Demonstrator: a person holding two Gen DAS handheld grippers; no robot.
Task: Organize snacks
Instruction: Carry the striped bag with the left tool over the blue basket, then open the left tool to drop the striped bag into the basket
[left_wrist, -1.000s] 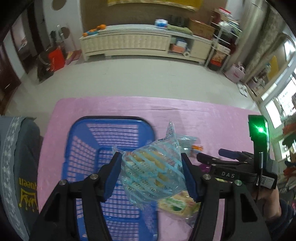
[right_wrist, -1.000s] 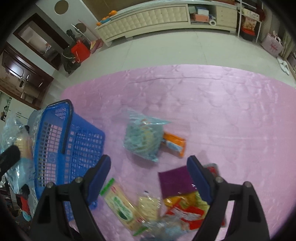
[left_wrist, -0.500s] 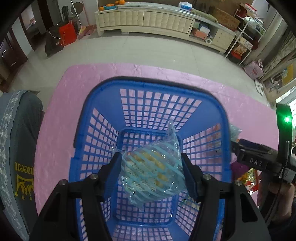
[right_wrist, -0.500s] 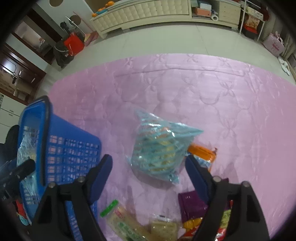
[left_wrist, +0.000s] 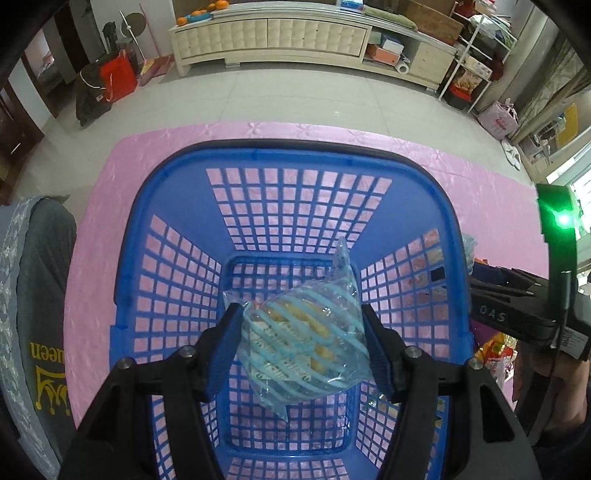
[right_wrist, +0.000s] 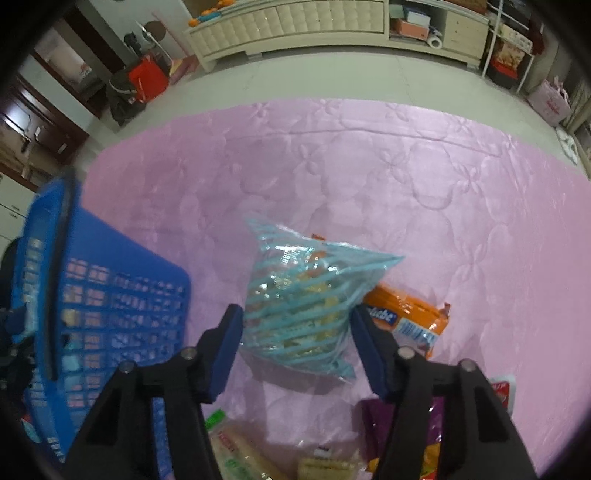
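Note:
My left gripper (left_wrist: 301, 343) is shut on a clear bag with light-blue stripes (left_wrist: 306, 350) and holds it over the open blue plastic basket (left_wrist: 177, 206). The basket's floor looks bare. My right gripper (right_wrist: 297, 349) is open, its fingers on either side of a second striped bag (right_wrist: 301, 306) that lies on the pink cloth (right_wrist: 406, 177). I cannot tell if the pads touch it. The basket shows at the left of the right wrist view (right_wrist: 103, 295).
An orange packet (right_wrist: 410, 319) lies right of the striped bag. A purple packet (right_wrist: 373, 424), a green-labelled cracker pack (right_wrist: 236, 454) and other snacks lie near the front edge. A grey cushion (left_wrist: 33, 295) sits left of the basket. The right gripper's body (left_wrist: 517, 306) is right of the basket.
My left gripper carried its striped bag from right of the basket to over its middle. My right gripper moved forward until its open fingers straddle the second striped bag.

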